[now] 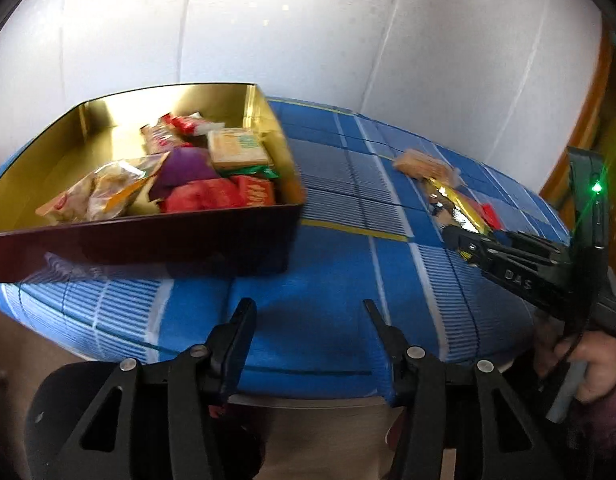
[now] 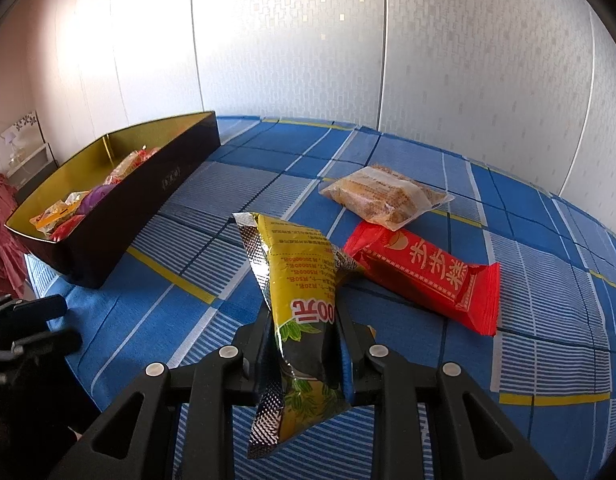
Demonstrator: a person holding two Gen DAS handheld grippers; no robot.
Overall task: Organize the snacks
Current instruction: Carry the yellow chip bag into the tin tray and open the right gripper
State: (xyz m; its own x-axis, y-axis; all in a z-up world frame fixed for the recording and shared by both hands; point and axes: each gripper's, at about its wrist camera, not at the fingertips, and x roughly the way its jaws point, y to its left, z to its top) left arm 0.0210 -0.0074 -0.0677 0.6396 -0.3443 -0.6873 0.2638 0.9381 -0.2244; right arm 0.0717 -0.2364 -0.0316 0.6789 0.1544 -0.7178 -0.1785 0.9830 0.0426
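Observation:
A dark box [image 1: 148, 236] with a gold inside stands at the left on the blue checked cloth and holds several snack packets [image 1: 212, 184]. My left gripper [image 1: 308, 310] hangs open over the cloth's near edge, in front of the box, with nothing between its fingers. My right gripper [image 2: 304, 320] is shut on a yellow snack packet [image 2: 296, 272], which stands up between the fingers above the cloth. A red packet [image 2: 423, 276] and a clear packet of biscuits [image 2: 383, 196] lie just beyond it. The box [image 2: 148, 208] is far to its left. In the left wrist view the right gripper [image 1: 459, 238] and its yellow packet [image 1: 463, 200] show at the right.
The blue checked cloth [image 1: 347, 272] covers a raised surface whose near edge runs under my left gripper. Pale wall panels [image 2: 288, 40] stand behind it. A person's hand [image 1: 591, 364] grips the right handle. A small bedside table [image 2: 24, 152] and red fabric [image 2: 0, 240] are at the far left.

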